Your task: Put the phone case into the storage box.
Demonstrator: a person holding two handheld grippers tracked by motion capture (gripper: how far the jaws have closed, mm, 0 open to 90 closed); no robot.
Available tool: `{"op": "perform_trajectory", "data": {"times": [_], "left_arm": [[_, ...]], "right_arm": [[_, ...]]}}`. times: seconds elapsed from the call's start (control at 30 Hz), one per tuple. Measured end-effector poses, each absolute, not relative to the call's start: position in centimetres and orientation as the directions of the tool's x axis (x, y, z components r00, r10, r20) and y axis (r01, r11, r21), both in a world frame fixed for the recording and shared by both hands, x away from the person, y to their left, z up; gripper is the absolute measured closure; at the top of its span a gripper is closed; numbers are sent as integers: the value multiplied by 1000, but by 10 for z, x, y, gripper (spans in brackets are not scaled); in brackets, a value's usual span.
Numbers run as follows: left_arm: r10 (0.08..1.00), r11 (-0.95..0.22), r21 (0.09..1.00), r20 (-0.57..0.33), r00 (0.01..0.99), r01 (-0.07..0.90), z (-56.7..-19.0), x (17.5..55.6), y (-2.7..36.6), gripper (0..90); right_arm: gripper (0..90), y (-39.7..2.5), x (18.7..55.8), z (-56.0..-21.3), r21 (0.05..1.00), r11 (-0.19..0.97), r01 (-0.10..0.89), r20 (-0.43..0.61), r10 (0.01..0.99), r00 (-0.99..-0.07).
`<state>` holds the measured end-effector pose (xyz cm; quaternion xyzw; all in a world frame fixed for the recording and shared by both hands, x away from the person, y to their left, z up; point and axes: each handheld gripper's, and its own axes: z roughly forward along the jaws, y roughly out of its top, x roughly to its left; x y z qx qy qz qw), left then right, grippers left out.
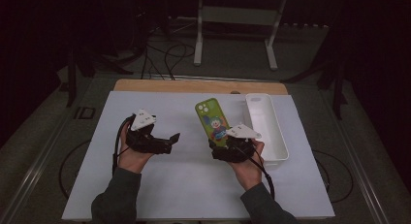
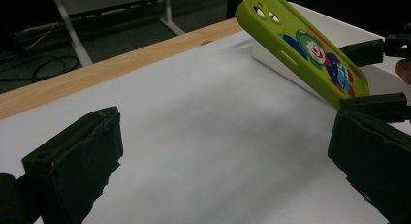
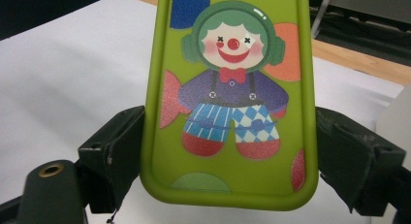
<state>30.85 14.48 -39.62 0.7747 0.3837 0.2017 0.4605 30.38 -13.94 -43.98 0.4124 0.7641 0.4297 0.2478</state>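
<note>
A green phone case [image 1: 213, 121] printed with a clown is held off the white sheet, tilted, with its camera cut-out at the far end. My right gripper [image 1: 228, 147] is shut on its near end; in the right gripper view both black jaws press the sides of the phone case [image 3: 232, 98]. My left gripper [image 1: 170, 142] hovers over the sheet to the left, open, nothing between its jaws. From the left gripper view the phone case [image 2: 303, 45] shows at upper right, held by the right gripper [image 2: 375, 78].
A long white tray [image 1: 265, 127] lies just right of the phone case, beside my right hand. A white sheet [image 1: 194, 185] covers the wooden table [image 1: 201, 86]. A white frame stand [image 1: 237, 27] and cables sit on the floor beyond.
</note>
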Motion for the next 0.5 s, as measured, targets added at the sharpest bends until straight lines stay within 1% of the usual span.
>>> {"op": "perform_trajectory", "data": {"times": [0.5], "left_arm": [[758,-287,868,-53,650,405,-392,317,127,0]], "right_arm": [[156,-136,303,-438,874,275,400,-25,848,-529]]}}
